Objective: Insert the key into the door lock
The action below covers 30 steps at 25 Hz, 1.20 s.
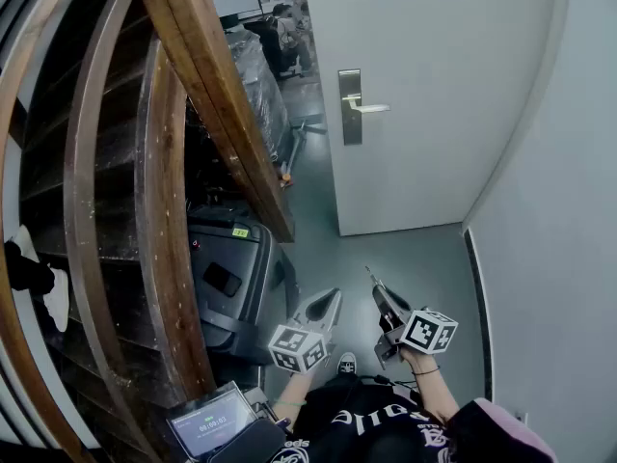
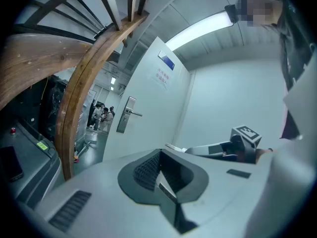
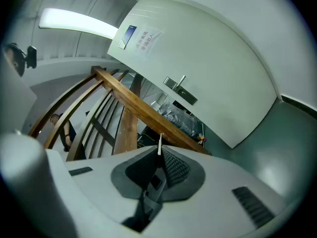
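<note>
A white door stands ahead, its metal lock plate and lever handle near the left edge. That plate and handle also appear far off in the right gripper view and as a small handle in the left gripper view. My right gripper is shut on a thin silver key whose blade juts past the jaw tips. My left gripper hangs beside it, shut with nothing between its jaws. Both are low, well short of the door.
A curved wooden stair railing rises close on the left. Under it sits a dark machine. A tablet lies at the bottom. Grey wall closes the right side. People stand beyond the doorway.
</note>
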Tool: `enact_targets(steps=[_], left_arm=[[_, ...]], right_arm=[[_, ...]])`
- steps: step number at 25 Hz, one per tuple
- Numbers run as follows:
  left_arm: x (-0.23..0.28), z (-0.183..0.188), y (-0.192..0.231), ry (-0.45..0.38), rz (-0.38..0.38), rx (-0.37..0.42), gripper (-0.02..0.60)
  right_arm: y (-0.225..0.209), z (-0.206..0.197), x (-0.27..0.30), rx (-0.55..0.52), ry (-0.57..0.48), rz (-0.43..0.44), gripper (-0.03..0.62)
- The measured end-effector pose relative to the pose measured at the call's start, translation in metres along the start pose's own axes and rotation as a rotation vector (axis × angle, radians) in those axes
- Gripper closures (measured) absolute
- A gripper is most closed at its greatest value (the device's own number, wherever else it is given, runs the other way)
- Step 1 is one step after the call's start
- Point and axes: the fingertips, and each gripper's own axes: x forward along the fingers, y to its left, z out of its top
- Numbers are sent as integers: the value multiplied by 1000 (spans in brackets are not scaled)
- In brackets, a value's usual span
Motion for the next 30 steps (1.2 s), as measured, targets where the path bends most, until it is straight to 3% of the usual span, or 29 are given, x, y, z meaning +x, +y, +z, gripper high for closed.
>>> enact_targets(steps=[10,17,30], left_arm=[[52,13,55,22,-12,-30,577],[106,30,93,20,5,-28,577],[256,97,164,-91,70,-42,577]], right_arm=[[-25,42,61,-10,-14,-35,559],[-54,95,114,-13,-30,-28,559],[-121,224,249,-48,62,41,559]])
